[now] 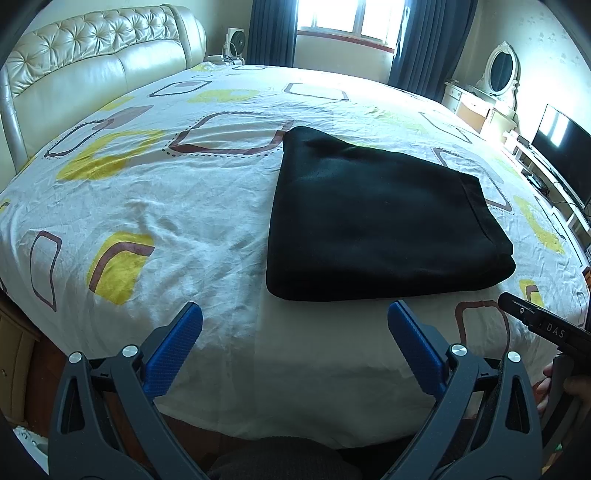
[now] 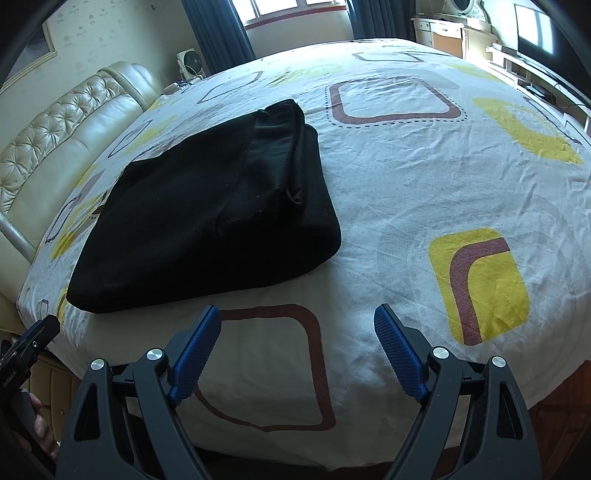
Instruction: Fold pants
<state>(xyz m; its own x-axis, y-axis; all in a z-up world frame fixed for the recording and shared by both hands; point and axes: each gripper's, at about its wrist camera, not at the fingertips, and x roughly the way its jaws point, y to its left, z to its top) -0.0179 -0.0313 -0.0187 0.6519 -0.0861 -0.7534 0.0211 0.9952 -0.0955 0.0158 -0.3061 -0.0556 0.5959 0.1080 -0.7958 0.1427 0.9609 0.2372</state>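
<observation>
Black pants [image 1: 373,218] lie folded into a thick rectangle on the bed, right of centre in the left wrist view and left of centre in the right wrist view [image 2: 207,221]. My left gripper [image 1: 295,314] is open and empty, held above the bed's near edge, just short of the pants. My right gripper [image 2: 297,317] is open and empty, to the right of the pants' near corner. The right gripper's body shows at the right edge of the left wrist view [image 1: 543,325]; the left gripper's body shows at the left edge of the right wrist view [image 2: 26,350].
The bed [image 1: 166,206] has a white sheet with yellow and brown squares. A cream tufted headboard [image 1: 92,66] stands on the left. A window with dark curtains [image 1: 347,22] is at the back. A dresser with mirror [image 1: 495,85] and a TV [image 1: 561,147] stand on the right.
</observation>
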